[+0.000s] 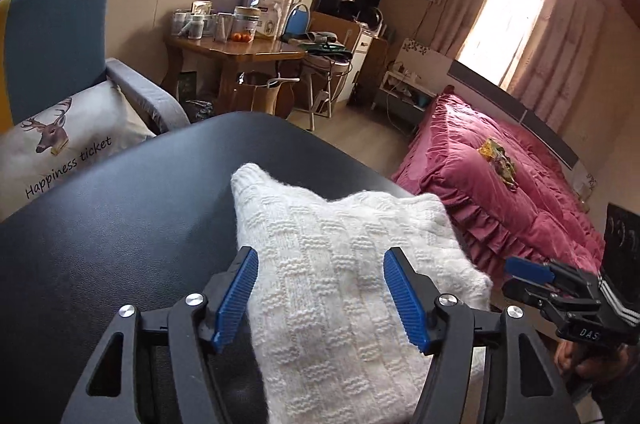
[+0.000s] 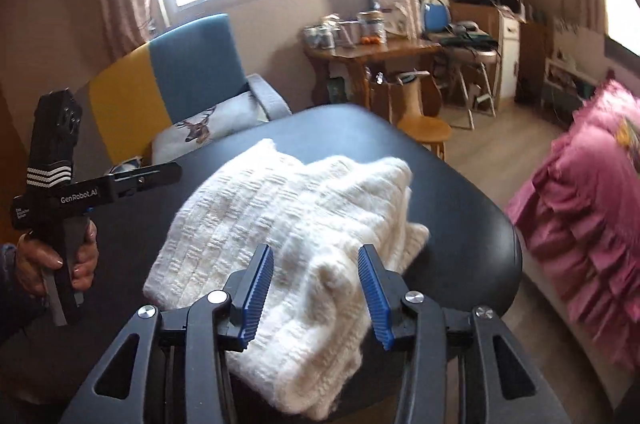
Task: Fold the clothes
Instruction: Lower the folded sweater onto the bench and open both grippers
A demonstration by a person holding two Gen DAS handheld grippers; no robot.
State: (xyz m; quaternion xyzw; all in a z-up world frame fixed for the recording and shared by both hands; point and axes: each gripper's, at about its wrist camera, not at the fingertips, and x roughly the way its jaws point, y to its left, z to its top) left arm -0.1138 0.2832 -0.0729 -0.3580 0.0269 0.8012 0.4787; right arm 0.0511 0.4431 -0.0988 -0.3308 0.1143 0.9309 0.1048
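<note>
A white knitted sweater (image 1: 328, 224) (image 2: 280, 192) lies folded into a thick bundle on the black table (image 1: 120, 224) (image 2: 460, 216). My left gripper (image 1: 320, 254) hovers over its near part, open wide, blue pads clear of the knit on both sides. My right gripper (image 2: 316, 249) is open above the bundle's near right end, with cloth showing below the gap and the pads not pressing it. The left wrist view shows the right gripper (image 1: 520, 268) at the right edge, beside the sweater. The right wrist view shows the left gripper (image 2: 160, 174) at the left, held by a hand (image 2: 56, 256).
A blue and yellow armchair (image 1: 60, 44) with a deer cushion (image 1: 60, 144) stands behind the table's left side. A pink ruffled bed (image 1: 500, 184) lies to the right. Beyond are a wooden table with jars (image 1: 240, 48) and a wooden stool (image 2: 424, 128).
</note>
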